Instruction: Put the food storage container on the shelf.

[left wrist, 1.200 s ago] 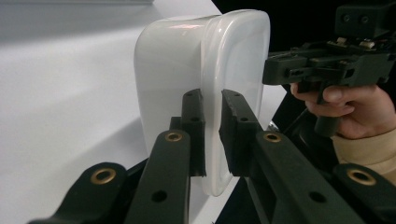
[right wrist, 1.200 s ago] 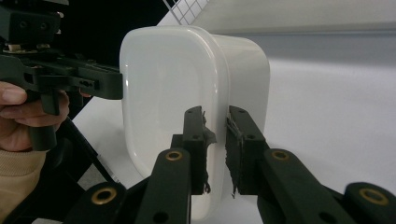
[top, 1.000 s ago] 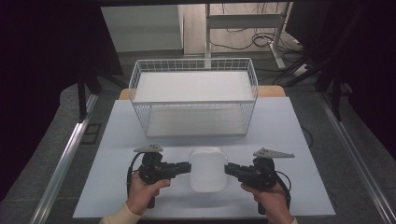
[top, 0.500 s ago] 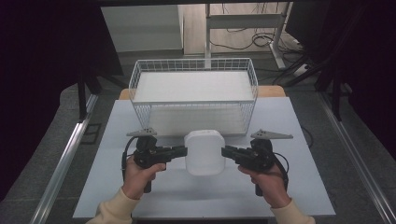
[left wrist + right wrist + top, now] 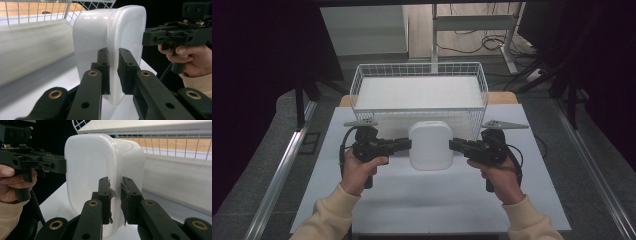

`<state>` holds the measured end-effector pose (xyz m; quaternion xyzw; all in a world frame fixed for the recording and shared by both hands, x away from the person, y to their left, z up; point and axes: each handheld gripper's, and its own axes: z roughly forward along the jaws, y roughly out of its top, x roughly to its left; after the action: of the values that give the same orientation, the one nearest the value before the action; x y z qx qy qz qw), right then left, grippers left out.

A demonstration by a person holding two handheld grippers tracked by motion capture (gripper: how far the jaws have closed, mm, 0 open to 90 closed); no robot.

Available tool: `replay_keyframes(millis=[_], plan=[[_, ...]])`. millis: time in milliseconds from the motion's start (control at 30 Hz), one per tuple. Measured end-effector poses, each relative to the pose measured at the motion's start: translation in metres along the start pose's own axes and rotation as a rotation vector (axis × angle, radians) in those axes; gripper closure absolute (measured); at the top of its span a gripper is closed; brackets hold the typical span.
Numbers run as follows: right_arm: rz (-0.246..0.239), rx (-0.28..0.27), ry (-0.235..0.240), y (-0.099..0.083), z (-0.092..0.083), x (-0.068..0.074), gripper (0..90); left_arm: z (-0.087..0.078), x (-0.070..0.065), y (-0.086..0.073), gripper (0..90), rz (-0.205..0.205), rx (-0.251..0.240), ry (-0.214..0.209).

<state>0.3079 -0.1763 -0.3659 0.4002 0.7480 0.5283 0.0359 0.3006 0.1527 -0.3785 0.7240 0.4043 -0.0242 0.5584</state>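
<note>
We hold a white container [image 5: 429,145] between both claws.
Left claw [image 5: 113,72] and right claw [image 5: 116,200] each pinch its rim, before the wire basket [image 5: 419,75] at the bench's far edge.

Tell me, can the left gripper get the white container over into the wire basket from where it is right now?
Probably yes. The left gripper and right gripper each have their jaws clamped on a side rim of the white container, held up just in front of the wire basket, whose top is open.

White lidded container [image 5: 430,145] aloft, before wire basket [image 5: 362,80].
</note>
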Motion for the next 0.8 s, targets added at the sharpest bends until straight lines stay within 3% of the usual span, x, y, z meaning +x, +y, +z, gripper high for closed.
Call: replay_keyframes(millis=[433,800], plan=[[-0.029,-0.011,0.001,0.021,0.004,0.003,79.0,-0.006,0.005,0.018,80.0,0.007,-0.009,0.015],[-0.067,-0.019,-0.002,0.06,0.003,0.008,79.1,-0.016,0.004,0.054,79.9,0.022,-0.044,0.02]])
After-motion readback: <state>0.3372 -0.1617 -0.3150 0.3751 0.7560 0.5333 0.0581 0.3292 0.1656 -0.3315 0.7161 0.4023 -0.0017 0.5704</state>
